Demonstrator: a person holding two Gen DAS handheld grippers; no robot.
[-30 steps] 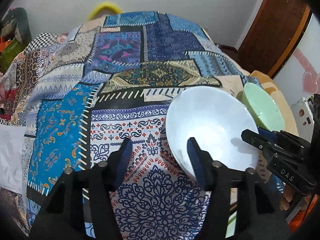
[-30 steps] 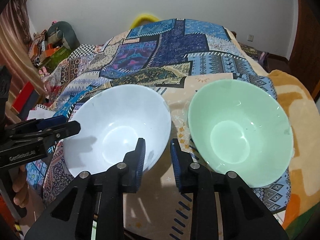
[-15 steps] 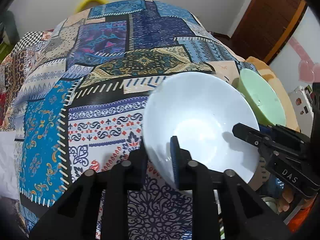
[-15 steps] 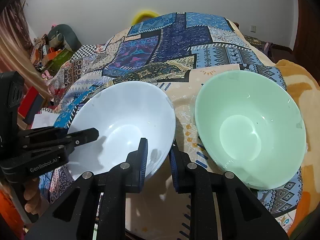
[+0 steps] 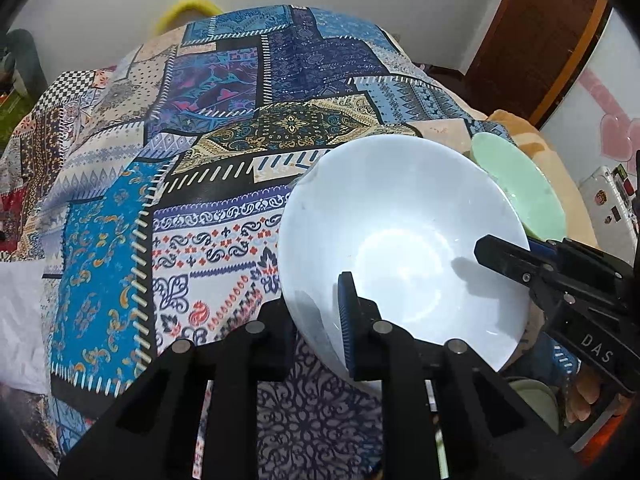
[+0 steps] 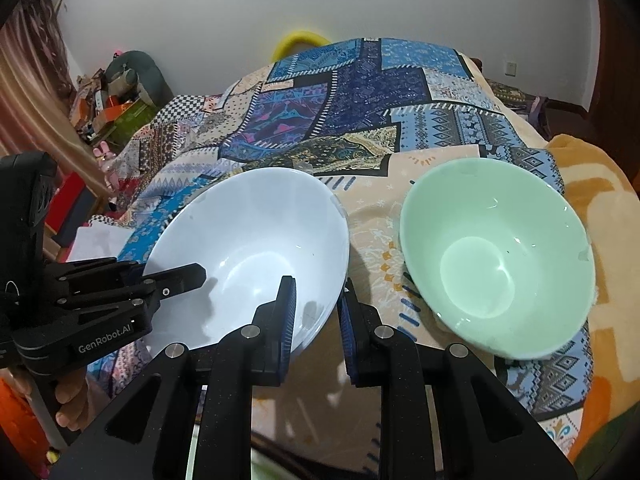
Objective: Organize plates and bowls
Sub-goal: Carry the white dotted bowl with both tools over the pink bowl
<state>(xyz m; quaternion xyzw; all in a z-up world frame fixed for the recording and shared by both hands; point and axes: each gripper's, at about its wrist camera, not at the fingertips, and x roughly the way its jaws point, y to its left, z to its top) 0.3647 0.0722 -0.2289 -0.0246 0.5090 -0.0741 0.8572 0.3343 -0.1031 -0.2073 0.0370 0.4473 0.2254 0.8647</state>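
A white bowl (image 5: pixel 400 236) sits tilted over the patchwork bedspread (image 5: pixel 224 128). My left gripper (image 5: pixel 316 312) is shut on its near rim, one finger inside and one outside. My right gripper (image 6: pixel 318 312) is shut on the bowl's other rim (image 6: pixel 256 248). Each gripper shows in the other's view: the right one (image 5: pixel 532 276) and the left one (image 6: pixel 160 284). A pale green bowl (image 6: pixel 496 260) rests on the bedspread to the right of the white one; it also shows in the left wrist view (image 5: pixel 520 188).
An orange blanket (image 6: pixel 600 208) lies at the right edge of the bed. A yellow ring (image 6: pixel 298 40) stands at the far end by the wall. Boxes and clutter (image 6: pixel 116 112) sit on the floor to the left. A wooden door (image 5: pixel 536 36) is at the right.
My left gripper has closed on the white bowl's rim from open a second ago. The white bowl now sits higher and more tilted. My right gripper stays shut on it.
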